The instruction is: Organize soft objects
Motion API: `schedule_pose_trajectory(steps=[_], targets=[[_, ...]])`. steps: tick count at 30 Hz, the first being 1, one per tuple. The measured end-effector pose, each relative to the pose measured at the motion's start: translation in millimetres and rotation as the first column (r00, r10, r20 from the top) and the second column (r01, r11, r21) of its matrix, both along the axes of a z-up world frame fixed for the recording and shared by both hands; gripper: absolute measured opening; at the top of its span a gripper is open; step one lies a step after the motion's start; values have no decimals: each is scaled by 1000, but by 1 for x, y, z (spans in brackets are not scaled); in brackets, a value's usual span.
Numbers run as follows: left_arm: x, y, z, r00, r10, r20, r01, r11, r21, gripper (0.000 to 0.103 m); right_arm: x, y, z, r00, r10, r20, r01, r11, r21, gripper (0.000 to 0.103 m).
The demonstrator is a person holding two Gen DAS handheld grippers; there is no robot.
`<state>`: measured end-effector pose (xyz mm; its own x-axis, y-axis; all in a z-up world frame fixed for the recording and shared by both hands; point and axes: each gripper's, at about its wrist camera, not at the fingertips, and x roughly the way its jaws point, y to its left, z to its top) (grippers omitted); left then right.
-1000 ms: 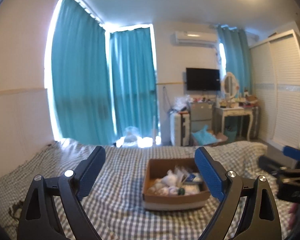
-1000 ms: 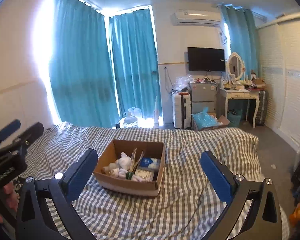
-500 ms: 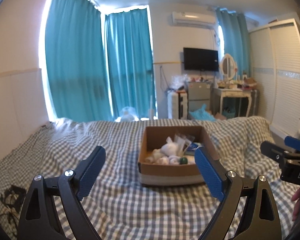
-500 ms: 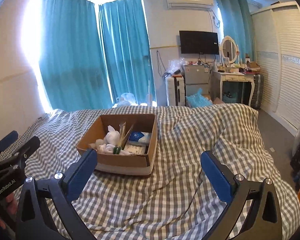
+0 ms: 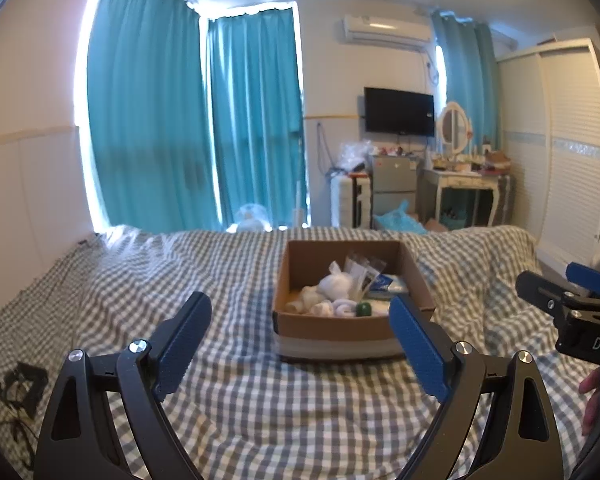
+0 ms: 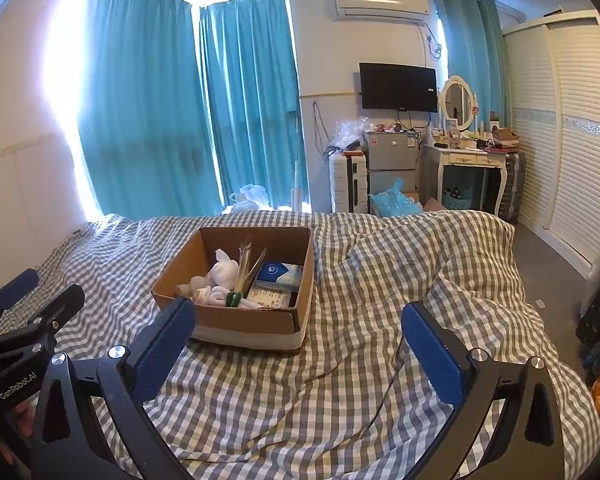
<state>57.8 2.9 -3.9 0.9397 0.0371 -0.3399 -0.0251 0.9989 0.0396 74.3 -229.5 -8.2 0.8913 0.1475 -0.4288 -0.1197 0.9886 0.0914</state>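
An open cardboard box [image 5: 332, 326] sits on a bed with a grey checked cover [image 5: 240, 400]. It also shows in the right wrist view [image 6: 252, 322]. Inside lie white rolled soft items [image 5: 334, 286], a small green object [image 5: 363, 309], a blue-and-white packet [image 6: 278, 272] and thin sticks in clear wrap [image 6: 246, 266]. My left gripper [image 5: 300, 344] is open and empty, just short of the box's near wall. My right gripper [image 6: 298, 350] is open and empty, in front of the box and to its right.
Teal curtains [image 5: 196, 128] cover the window behind the bed. A TV [image 6: 398, 86], small fridge [image 6: 390, 160], suitcase [image 6: 348, 182] and dressing table [image 6: 468, 160] stand at the far wall. A white wardrobe [image 6: 572, 128] is on the right. A dark cord [image 5: 18, 384] lies at the bed's left.
Both grippers have come closer to the box and tilted down, so the box sits larger and its contents show more. Both stay open.
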Motion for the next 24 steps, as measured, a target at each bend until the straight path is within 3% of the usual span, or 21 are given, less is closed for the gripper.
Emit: schedule_pose_trajectory(steps=[24], targets=[[-2,0,-1,1000,-10,-22,10,1000,-5,92,-2,4,-3,1000,-2,-5,2,1000,-17,103]])
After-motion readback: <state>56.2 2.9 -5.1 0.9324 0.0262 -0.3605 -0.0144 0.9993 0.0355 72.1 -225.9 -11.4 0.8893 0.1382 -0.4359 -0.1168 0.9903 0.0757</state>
